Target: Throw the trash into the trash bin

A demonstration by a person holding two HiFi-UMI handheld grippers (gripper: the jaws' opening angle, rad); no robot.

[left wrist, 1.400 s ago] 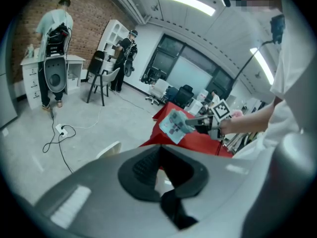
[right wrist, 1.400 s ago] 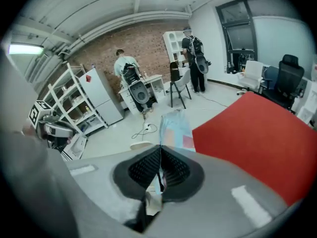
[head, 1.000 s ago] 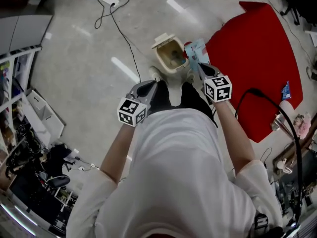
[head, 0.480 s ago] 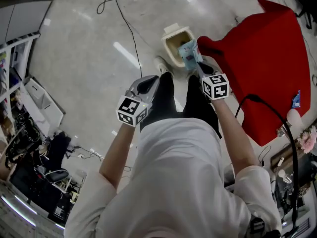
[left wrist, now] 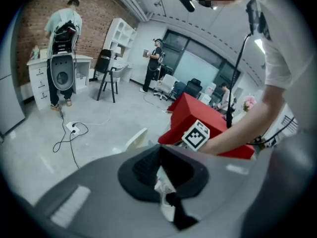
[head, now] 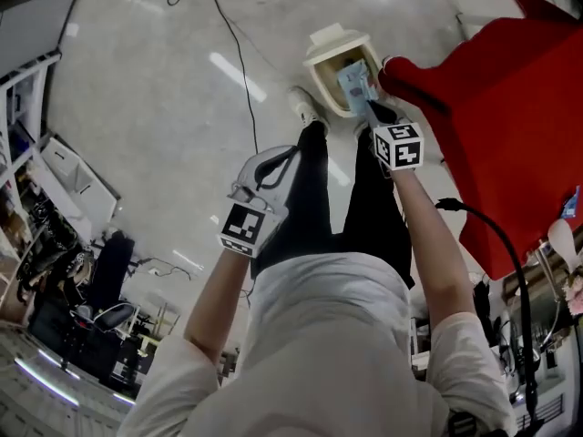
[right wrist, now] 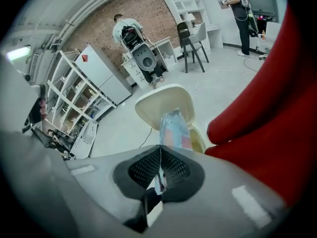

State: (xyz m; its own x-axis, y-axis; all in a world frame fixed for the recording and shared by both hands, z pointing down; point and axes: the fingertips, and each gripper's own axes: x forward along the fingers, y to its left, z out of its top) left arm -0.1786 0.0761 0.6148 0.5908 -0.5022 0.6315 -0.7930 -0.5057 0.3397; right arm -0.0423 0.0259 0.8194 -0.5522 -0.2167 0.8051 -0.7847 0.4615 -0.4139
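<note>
Both grippers are lower than in the earlier frame, and the right gripper (head: 372,115) now holds the trash over the trash bin (head: 319,69) at the upper middle of the head view. Its claw is clamped on a thin light-blue packet (head: 353,84), which stands up from the tips in the right gripper view (right wrist: 174,127), in front of the open lid (right wrist: 163,102). The left gripper (head: 275,164) hangs at the centre left with its claw together and nothing in it. To do the drop well, I judge that the packet should go a little deeper, until its far end is inside the rim, and only then the claw should open wide. A light film can stick to one pad, so a small shake may help. The red seat (head: 510,107) is just beside the bin, so the hand should not drift to the right
</note>
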